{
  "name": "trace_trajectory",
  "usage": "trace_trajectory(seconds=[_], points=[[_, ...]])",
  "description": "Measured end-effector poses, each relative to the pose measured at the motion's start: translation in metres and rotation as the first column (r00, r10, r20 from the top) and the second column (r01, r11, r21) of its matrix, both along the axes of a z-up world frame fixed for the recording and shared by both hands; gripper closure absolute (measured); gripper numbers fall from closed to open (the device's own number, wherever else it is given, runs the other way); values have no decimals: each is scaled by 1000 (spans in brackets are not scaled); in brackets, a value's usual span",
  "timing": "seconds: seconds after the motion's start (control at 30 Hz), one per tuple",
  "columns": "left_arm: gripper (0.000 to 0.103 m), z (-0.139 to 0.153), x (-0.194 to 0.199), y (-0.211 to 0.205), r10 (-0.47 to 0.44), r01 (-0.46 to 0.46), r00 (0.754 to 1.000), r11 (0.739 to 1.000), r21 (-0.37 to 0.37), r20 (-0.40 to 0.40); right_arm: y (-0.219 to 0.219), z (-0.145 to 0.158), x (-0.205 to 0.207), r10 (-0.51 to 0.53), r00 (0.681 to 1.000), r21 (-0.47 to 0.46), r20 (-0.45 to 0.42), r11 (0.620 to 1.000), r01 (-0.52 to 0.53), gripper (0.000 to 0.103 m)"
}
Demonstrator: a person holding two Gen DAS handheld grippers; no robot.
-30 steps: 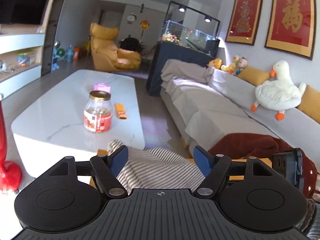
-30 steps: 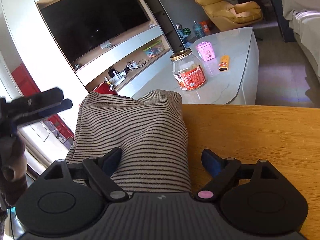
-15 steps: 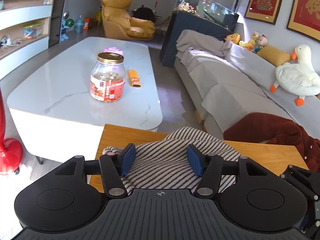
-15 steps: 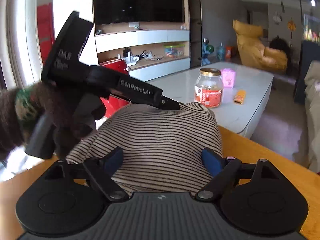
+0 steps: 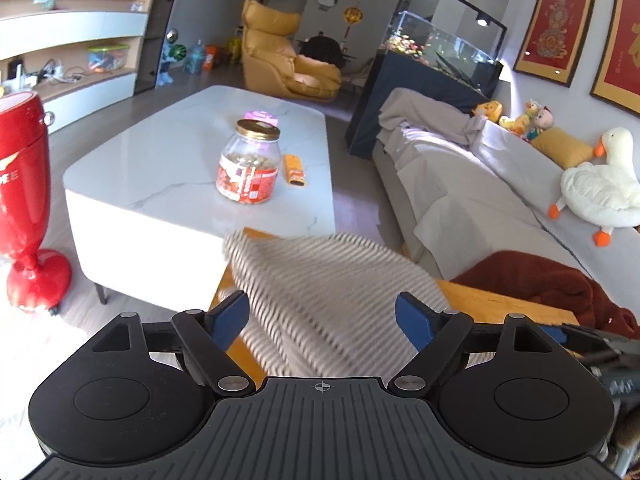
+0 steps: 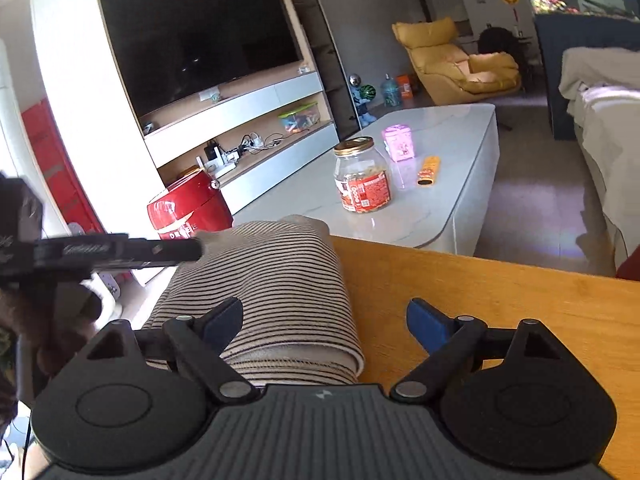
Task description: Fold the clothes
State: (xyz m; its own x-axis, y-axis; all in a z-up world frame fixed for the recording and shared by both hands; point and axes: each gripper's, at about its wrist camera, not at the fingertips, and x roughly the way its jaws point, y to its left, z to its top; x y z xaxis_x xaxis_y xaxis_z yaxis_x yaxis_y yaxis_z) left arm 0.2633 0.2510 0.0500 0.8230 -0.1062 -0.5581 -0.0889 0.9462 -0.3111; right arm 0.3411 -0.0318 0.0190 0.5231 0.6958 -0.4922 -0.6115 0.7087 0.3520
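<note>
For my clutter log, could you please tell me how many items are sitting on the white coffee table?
3: a glass jar nearest the camera, a pink box behind it, and an orange packet to the jar's right. Nothing else shows there.

From my remote station I note the striped beige knit garment (image 6: 276, 292) heaped over the left half of the wooden table (image 6: 500, 304); the right half of that table lies bare. The left gripper (image 6: 120, 250) juts in at the left edge, just above the garment. A dark red fleece garment (image 5: 536, 280) blocks the table's right end. The white marble coffee table (image 5: 172, 168) stands close beyond the far edge.
</note>
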Motion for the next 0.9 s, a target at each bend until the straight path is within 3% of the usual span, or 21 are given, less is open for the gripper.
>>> trace_trajectory(seconds=[0.07,0.13,0.17,0.23,0.27,0.4,0.53,0.77,0.83,0.9], points=[[21,-10,-17,-7,-3,1,999,999,-53,-35,-3,-11,9,-6,998,37,-66,999,8,15],[35,-21,-25,-15,-42,36,997,994,-105,-63,0,-28,23,12,988,90,-155,996,2,16],[45,-26,-25,-18,-64,56,996,991,-118,-67,3,-35,28,32,979,125,-203,992,-6,19],[45,-28,-19,-19,-86,80,995,992,-98,-51,6,-37,28,61,966,182,-252,983,-15,33],[46,-29,-15,-18,-91,87,995,992,-95,-43,9,-33,23,71,966,194,-249,981,-22,36],[48,-34,3,-4,-88,87,996,993,-84,-9,22,-12,-7,100,990,97,-104,991,-90,41],[47,-43,9,5,-109,107,994,985,-136,-8,34,-27,-15,89,992,-16,-93,996,-91,44],[45,-42,0,-4,-136,133,991,984,-123,-17,29,-30,-13,41,997,-44,-61,998,-44,44],[42,-31,-6,-9,-111,110,994,991,-74,-12,23,-24,-17,40,998,-53,-38,998,-42,43],[41,-12,-16,-11,-65,66,997,998,-11,47,17,-18,-23,44,999,-67,2,997,-44,41]])
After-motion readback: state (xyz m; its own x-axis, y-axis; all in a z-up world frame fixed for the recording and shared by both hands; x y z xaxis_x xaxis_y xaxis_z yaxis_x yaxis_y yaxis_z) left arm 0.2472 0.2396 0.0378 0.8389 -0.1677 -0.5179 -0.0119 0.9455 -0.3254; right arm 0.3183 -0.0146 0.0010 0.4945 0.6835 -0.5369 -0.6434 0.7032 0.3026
